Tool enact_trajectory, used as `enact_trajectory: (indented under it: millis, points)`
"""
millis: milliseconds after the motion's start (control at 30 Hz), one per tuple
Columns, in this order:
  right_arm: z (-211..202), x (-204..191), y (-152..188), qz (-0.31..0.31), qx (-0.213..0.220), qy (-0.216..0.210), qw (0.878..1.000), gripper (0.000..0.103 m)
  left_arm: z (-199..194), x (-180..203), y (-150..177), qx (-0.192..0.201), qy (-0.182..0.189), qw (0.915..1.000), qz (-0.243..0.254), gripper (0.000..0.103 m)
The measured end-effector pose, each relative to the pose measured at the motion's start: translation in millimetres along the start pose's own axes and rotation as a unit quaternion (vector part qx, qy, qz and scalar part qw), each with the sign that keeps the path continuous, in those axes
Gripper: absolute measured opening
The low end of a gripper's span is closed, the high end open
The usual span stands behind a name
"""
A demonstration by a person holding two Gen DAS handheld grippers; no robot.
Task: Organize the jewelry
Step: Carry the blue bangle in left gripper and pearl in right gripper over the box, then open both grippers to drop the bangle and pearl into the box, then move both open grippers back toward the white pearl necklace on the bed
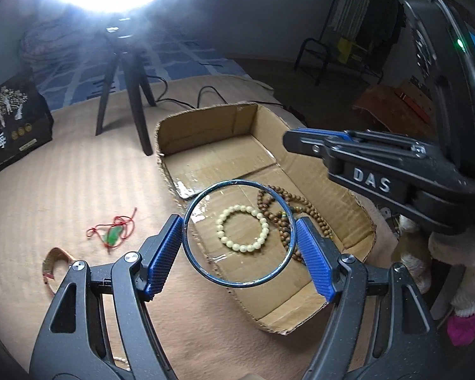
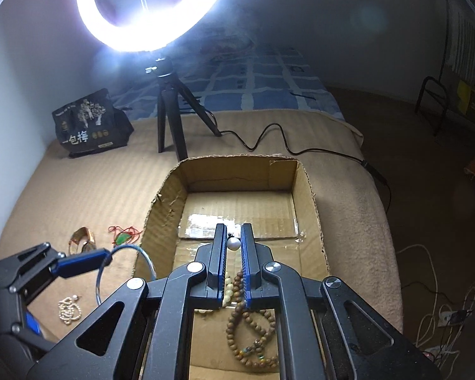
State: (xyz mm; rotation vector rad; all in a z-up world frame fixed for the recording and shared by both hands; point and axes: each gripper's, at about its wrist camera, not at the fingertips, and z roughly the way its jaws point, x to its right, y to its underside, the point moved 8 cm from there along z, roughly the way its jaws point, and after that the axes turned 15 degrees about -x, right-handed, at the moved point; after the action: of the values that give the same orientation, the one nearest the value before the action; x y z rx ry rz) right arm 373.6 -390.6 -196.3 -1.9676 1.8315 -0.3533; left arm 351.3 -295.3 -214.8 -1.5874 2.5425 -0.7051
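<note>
Left tongs (image 1: 240, 237): mine, spread wide, their blue ribbed pads pinching a thin dark-blue bangle (image 1: 205, 272) by its two outer edges. The bangle hangs over the near left wall of the cardboard box (image 1: 205, 123), half above the box floor and half above the bed.

Right tongs (image 2: 234, 253): mine, pressed nearly together over the box, gripping a small white pearl-like bead (image 2: 233, 243) between the pad tips. What the bead is attached to I cannot tell.

Cardboard box: open-topped, low-walled, resting on the tan blanket (image 1: 79, 183) of the bed. Glossy tape runs across its floor.

Contents of box:
- cream bead bracelet (image 1: 242, 228), lying flat, seen through the bangle's ring.
- brown wooden bead strand (image 1: 304, 205), coiled in loops, just beside the cream bracelet and touching it on the right.

Items on blanket, left of box:
- green pendant on red cord (image 1: 114, 232), cord tangled loosely.
- curved gold-brown piece (image 1: 52, 261), nearer the bed's edge; its kind is unclear.
- small cluster of pearl-coloured beads (image 2: 69, 310), near my left tongs in the right wrist view.

Further back on bed: ring light (image 2: 152, 9) on a black tripod (image 1: 123, 95), a black printed bag (image 1: 12, 120), a blue checked cover (image 2: 262, 79).
</note>
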Motion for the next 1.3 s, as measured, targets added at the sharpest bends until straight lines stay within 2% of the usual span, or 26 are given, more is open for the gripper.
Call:
enact_trajectory:
  millis: [233, 267, 333, 367, 400, 533, 633, 900, 1100, 1300]
  points:
    - [5.2, 5.6, -1.4, 0.011, -0.001, 0.003, 1.000, 0.007, 8.0, 10.5, 2.3, -0.007, 0.012, 0.9999, 0.010, 0.075]
    - [5.6, 6.5, -0.9, 0.013, -0.003, 0.006, 1.000, 0.012, 8.4, 11.4, 2.7, -0.008, 0.012, 0.9998, 0.010, 0.075]
    - [4.4, 9.4, -0.4, 0.016, 0.000, 0.012, 1.000, 0.030, 9.6, 12.4, 3.0, -0.010, 0.013, 0.9998, 0.011, 0.076]
    - [2.5, 11.2, -0.3, 0.020, 0.005, 0.017, 1.000, 0.048, 9.3, 12.9, 3.2, -0.012, 0.013, 0.9998, 0.011, 0.077]
    - [0.7, 12.4, -0.6, 0.023, 0.010, 0.019, 0.999, 0.060, 9.3, 13.2, 3.6, -0.014, 0.012, 0.9998, 0.009, 0.080]
    - [-9.1, 19.8, -2.2, 0.038, 0.030, 0.033, 0.998, 0.077, 12.3, 11.8, 5.5, -0.028, 0.009, 0.9996, 0.002, 0.082]
    - [-11.3, 22.3, -2.0, 0.039, 0.029, 0.038, 0.998, 0.078, 13.3, 9.8, 7.6, -0.034, 0.014, 0.9993, -0.003, 0.082]
    - [-19.0, 23.7, 2.8, 0.050, 0.026, 0.041, 0.998, 0.078, -0.3, 8.4, 11.6, -0.020, -0.002, 0.9997, 0.009, 0.082]
    - [-32.5, 17.5, 6.4, 0.051, 0.031, 0.040, 0.997, 0.078, -22.7, 1.8, 16.8, -0.004, -0.012, 0.9998, 0.015, 0.082]
    - [-54.6, 2.6, 13.7, 0.044, 0.044, 0.043, 0.997, 0.078, -55.1, -21.9, 26.1, 0.017, -0.024, 0.9996, 0.002, 0.082]
